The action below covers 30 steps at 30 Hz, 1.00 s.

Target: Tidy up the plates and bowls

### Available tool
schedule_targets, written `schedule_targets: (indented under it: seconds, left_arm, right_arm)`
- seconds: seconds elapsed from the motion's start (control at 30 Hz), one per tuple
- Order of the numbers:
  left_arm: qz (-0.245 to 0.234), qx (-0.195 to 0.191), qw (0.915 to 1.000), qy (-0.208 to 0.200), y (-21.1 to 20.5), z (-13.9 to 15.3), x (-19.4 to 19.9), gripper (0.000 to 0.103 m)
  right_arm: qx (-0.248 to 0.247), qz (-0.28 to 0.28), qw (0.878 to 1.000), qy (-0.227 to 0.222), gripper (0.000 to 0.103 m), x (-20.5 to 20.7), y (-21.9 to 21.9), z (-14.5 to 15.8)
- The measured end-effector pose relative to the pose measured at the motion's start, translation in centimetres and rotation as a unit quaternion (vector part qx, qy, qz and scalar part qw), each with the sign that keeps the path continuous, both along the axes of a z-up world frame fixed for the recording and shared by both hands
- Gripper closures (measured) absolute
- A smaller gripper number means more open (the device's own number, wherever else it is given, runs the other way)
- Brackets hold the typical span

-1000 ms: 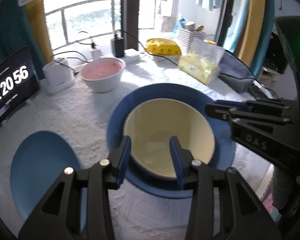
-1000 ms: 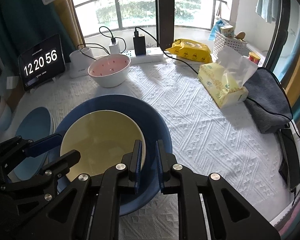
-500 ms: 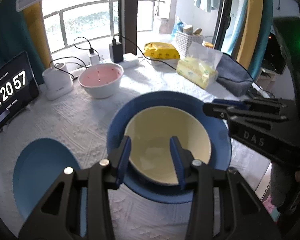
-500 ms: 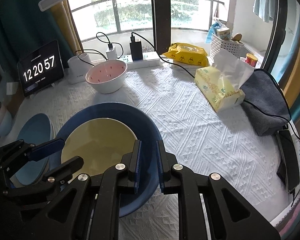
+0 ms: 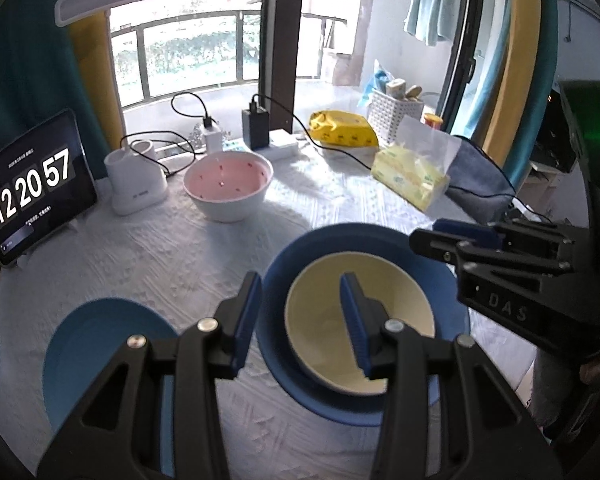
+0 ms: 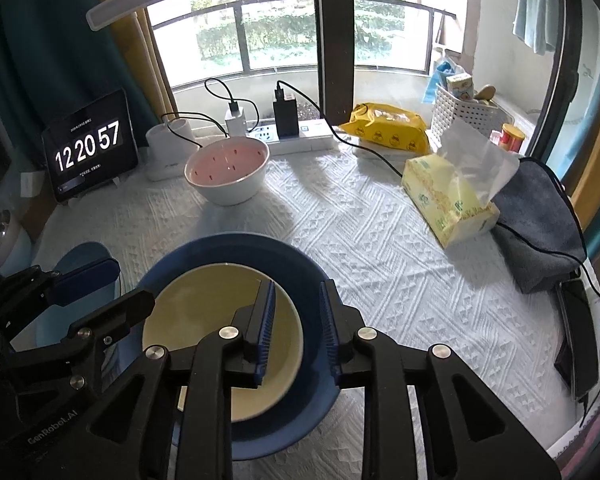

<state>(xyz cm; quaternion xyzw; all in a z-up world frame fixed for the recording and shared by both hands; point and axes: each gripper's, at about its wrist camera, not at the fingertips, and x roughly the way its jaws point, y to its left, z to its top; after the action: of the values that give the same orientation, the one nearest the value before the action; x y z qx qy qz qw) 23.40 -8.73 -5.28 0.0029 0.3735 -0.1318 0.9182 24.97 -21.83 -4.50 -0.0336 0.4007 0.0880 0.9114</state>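
- Now, going left to right on the white worktop [image 6: 380,240], the small blue plate [image 5: 100,344] lies at the far left, flat.
- Next, the left gripper [image 5: 300,316] hangs above the worktop with its fingers [image 5: 246,312] apart and nothing between them. One finger is over the gap between the two blue plates, the other over the yellow bowl [image 5: 360,320].
- In the middle, the yellow bowl sits inside the big blue plate [image 6: 236,248], near the front edge.
- Then the right gripper [image 6: 298,320] is over the right rim of the yellow bowl. Its fingers [image 6: 266,320] are opening, and the rim lies in the gap below them, but they do not press on it.
- At the back stands the pink bowl [image 6: 228,168], well apart from both grippers, a bit nearer the left one.
- It looks like the pink bowl goes next, and it lies straight ahead, away from the fingers.
- Count: two blue plates, two bowls, two grippers.
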Motion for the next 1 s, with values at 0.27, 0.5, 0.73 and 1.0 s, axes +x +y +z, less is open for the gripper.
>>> schedule_targets:
  seconds: [0.27, 0.5, 0.73, 1.0]
  left_arm:
    - [0.008, -0.006, 0.9999, -0.009, 1.2, 1.0, 1.0, 0.059]
    - [0.023, -0.014, 0.9995, -0.016, 2.4, 1.4, 2.3, 0.059]
    - [0.044, -0.016, 0.9985, -0.028, 3.6, 2.0, 4.0, 0.058]
    - [0.073, -0.014, 0.9967, -0.033, 4.0, 1.5, 5.9, 0.058]
  right_arm:
    - [-0.002, 0.005, 1.000, -0.007, 0.078, 0.9, 0.7, 0.8]
    - [-0.012, 0.010, 1.000, -0.010, 0.078, 1.9, 1.3, 1.1]
    - [-0.007, 0.016, 1.000, -0.021, 0.062, 3.4, 1.4, 1.6]
    - [-0.007, 0.056, 0.997, -0.048, 0.049, 5.1, 2.0, 2.1]
